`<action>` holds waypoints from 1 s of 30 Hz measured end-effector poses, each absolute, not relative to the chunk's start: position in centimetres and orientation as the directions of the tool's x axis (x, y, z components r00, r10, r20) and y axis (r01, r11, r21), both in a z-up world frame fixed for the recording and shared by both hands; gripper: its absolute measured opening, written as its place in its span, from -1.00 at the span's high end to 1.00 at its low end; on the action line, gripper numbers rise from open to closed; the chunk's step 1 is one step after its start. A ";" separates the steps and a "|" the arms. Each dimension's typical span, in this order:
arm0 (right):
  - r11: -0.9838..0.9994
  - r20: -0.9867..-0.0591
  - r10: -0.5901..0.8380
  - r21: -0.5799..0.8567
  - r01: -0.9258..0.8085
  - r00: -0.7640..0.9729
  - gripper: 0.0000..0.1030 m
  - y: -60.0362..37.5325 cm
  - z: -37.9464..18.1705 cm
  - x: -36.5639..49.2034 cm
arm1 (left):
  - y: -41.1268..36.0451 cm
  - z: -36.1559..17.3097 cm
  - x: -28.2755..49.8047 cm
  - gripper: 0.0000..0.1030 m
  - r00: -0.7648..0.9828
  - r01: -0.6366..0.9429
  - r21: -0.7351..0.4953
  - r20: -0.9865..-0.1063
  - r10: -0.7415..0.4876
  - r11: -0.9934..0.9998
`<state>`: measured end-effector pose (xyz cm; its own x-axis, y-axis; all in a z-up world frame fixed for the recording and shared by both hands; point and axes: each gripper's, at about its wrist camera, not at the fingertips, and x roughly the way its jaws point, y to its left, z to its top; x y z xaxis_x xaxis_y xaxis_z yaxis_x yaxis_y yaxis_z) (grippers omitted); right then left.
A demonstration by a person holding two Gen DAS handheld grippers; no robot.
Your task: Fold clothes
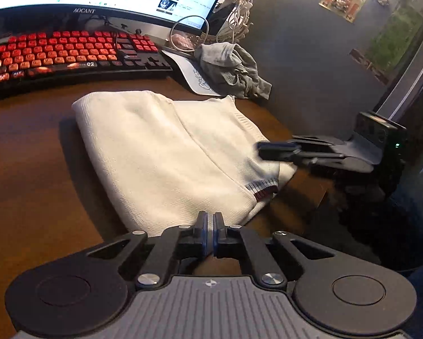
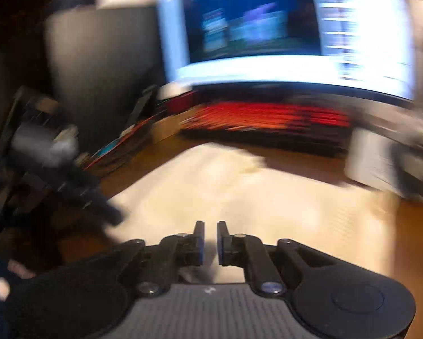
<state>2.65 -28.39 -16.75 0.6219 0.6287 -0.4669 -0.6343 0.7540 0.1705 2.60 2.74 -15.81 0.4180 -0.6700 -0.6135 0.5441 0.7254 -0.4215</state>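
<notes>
Cream-white knitted sweater (image 1: 166, 152), folded into a thick oblong bundle, lies on the brown wooden desk (image 1: 27, 169), its long axis running from about ten o'clock, near the keyboard, to five o'clock at the desk's near edge in the left wrist view. The knit is ribbed along the far edge, a fold seam runs down its length, and a dark red and grey striped cuff (image 1: 262, 189) shows at the five o'clock corner (the only colour on it). The left gripper (image 1: 210, 220) sits at six o'clock with its jaws closed together at the sweater's near hem; whether cloth is pinched between them I cannot tell. The right gripper (image 1: 270, 149) reaches in from three o'clock over the sweater's right edge; its own blurred view shows its jaws (image 2: 210, 226) slightly parted with nothing between them. A red-keyed black keyboard (image 1: 70, 53) lies beyond, at eleven o'clock, and a crumpled grey garment (image 1: 234, 67) at one o'clock.
</notes>
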 end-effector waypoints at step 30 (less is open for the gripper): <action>0.946 -0.420 0.177 0.321 -0.037 0.890 0.86 -36.8 -18.1 0.4 | 3.7 -17.1 3.1 0.51 0.494 0.405 -0.492 -0.592 -0.637 0.771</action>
<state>0.41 -36.76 -18.10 0.8902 0.1775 -0.4195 -0.0373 0.9463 0.3211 3.06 3.70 -17.10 0.4939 -0.6372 -0.5916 0.4049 0.7707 -0.4920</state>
